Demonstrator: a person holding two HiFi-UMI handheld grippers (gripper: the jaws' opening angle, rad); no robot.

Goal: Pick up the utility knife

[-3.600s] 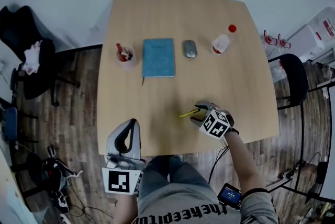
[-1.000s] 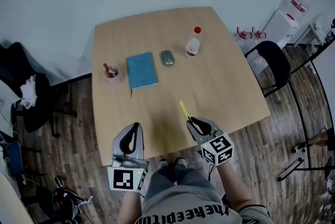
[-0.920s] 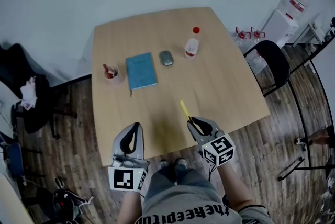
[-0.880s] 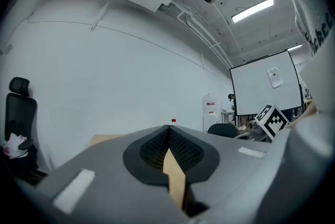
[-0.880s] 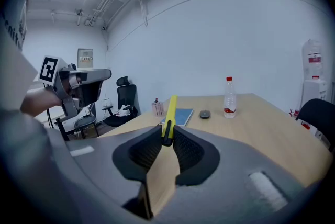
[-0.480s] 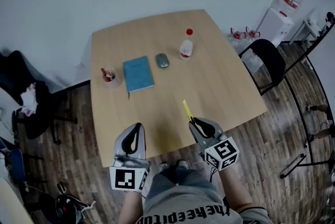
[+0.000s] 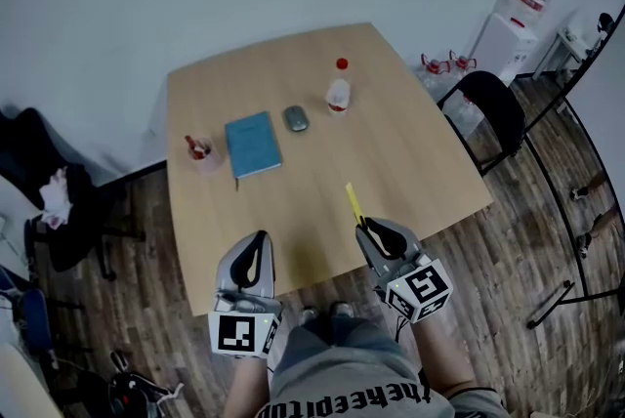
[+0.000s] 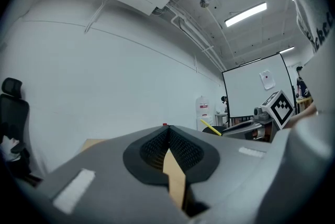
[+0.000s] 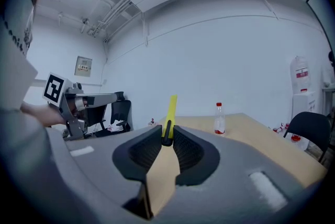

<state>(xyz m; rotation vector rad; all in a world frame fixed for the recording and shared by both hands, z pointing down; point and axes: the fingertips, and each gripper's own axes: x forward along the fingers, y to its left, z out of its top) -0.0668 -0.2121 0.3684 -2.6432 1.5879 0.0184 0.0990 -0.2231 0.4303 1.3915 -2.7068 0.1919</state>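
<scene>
My right gripper (image 7: 364, 227) is shut on the rear end of the yellow utility knife (image 7: 353, 202). It holds the knife in the air over the near edge of the wooden table (image 7: 410, 162), with the tip pointing away from me. In the right gripper view the knife (image 9: 170, 109) sticks up and forward from between the closed pads of the right gripper (image 9: 167, 137). My left gripper (image 7: 257, 239) hovers at the table's near edge with its jaws together and nothing in them. In the left gripper view its tips (image 8: 168, 133) meet, and the knife (image 8: 210, 127) shows off to the right.
At the table's far side lie a blue notebook (image 7: 252, 144), a grey mouse (image 7: 296, 118), a red-capped bottle (image 7: 338, 94) and a cup of red pens (image 7: 199, 150). A black chair (image 7: 485, 106) and a water dispenser (image 7: 518, 11) stand to the right, an office chair (image 7: 44, 201) to the left.
The right gripper has risen with the knife, well off the table top. The left gripper has hardly shifted. The head view has drawn back, so the table looks smaller.
</scene>
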